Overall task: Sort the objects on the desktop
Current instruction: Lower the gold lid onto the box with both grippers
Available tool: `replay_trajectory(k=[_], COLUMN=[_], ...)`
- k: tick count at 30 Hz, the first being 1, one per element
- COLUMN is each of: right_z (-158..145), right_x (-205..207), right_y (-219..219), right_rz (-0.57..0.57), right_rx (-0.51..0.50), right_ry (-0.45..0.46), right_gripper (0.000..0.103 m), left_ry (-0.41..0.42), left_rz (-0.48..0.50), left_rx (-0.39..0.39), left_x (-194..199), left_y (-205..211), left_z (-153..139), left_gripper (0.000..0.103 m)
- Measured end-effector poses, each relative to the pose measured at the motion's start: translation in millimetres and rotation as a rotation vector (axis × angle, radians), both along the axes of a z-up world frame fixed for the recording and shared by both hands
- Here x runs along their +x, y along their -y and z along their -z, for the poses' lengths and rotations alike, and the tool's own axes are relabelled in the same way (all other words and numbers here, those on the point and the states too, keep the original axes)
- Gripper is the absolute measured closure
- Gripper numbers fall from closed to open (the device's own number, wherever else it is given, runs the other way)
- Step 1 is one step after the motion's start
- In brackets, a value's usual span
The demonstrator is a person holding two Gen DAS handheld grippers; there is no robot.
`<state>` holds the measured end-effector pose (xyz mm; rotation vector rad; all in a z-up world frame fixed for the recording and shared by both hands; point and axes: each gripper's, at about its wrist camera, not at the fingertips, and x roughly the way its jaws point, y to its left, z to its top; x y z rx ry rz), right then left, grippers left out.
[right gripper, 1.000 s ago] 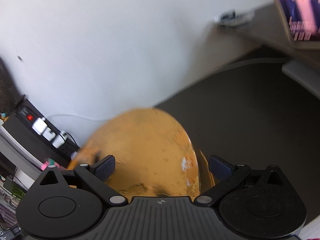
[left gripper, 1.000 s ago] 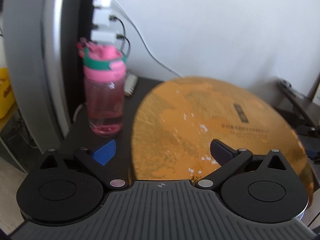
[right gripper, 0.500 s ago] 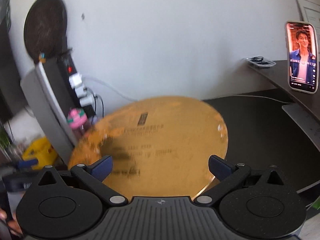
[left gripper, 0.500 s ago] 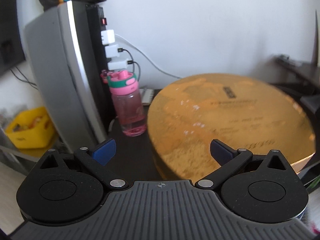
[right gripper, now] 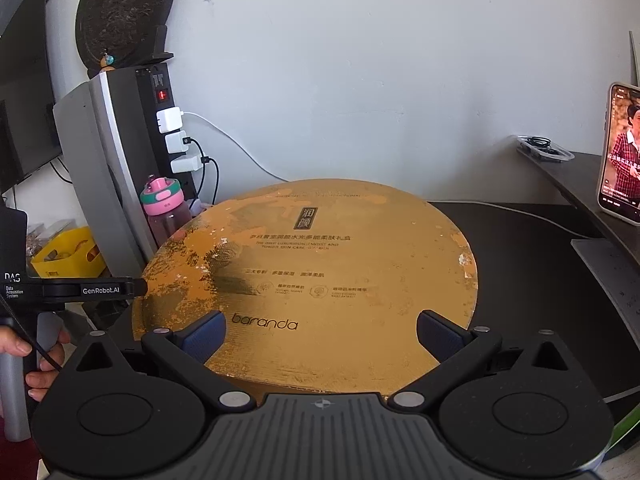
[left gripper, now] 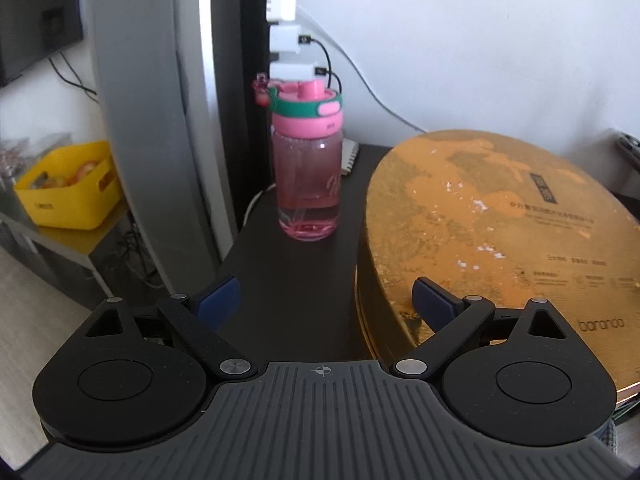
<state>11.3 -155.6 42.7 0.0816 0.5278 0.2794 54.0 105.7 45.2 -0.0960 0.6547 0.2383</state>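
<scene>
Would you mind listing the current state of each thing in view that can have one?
left tool: open, holding nothing
right tool: open, holding nothing, over the near edge of the box
round gold box: lid on, lying flat on the desk
pink water bottle: upright, cap closed, a little liquid at the bottom
phone: propped upright, screen on
power strip: red switch lit, three white plugs in

A home desk corner, by the look of it. A dark counter (right gripper: 520,264) meets a white wall; a loaded power strip (right gripper: 168,128) stands at ten o'clock. A propped phone (right gripper: 620,160) plays video at three o'clock, and a yellow bin (left gripper: 68,188) sits at nine.
</scene>
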Motion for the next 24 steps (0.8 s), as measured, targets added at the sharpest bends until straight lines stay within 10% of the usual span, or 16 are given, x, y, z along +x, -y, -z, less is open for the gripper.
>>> replay_trajectory(k=[15,24], right_z=[-5,-4], right_x=[-6,-12], right_y=[9,13], right_rz=[0.028,0.057], right_rx=[0.025,0.023], right_ry=[0.024,0.033], right_gripper=[0.001,0.001], left_ry=[-0.028,-0.008], left_rz=[-0.029,0.175], left_rx=[0.015,0.121], left_x=[6,-38], left_y=[-1,71], left_z=[-6,-24], left_gripper=[0.005,0.000])
